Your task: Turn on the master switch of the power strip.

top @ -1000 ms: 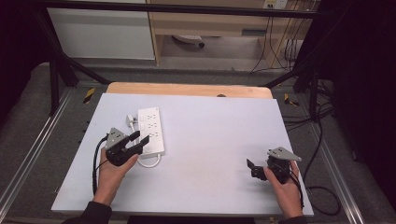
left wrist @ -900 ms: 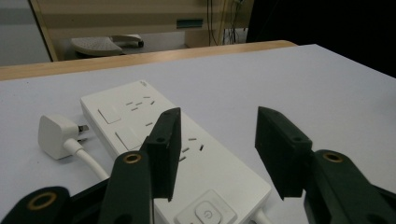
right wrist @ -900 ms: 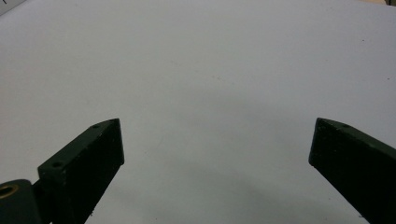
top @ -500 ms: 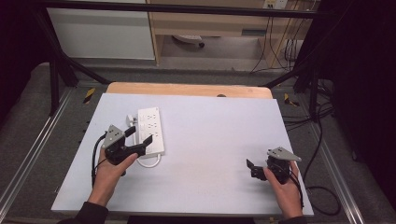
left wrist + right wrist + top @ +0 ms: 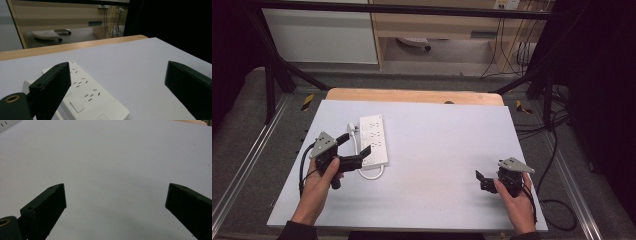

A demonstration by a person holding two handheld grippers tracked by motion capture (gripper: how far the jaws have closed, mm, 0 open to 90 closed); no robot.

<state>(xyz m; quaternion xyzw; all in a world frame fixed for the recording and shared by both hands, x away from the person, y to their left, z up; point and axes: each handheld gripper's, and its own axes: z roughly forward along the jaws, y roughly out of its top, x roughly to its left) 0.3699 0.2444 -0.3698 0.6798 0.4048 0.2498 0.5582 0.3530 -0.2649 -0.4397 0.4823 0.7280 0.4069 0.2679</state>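
Both claws are released and hold nothing: the left claw (image 5: 357,144) hangs beside the white power strip (image 5: 373,140), its jaw hiding the strip's near corner in the left gripper view; the right claw (image 5: 480,180) rests low over bare grey bench (image 5: 442,145). Socket slots look tiny.

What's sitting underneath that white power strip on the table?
The power strip lies flat on the pale grey tabletop, with its white cord looping out at the near end. Whatever is directly beneath it is covered by its body. The left gripper is open beside it.
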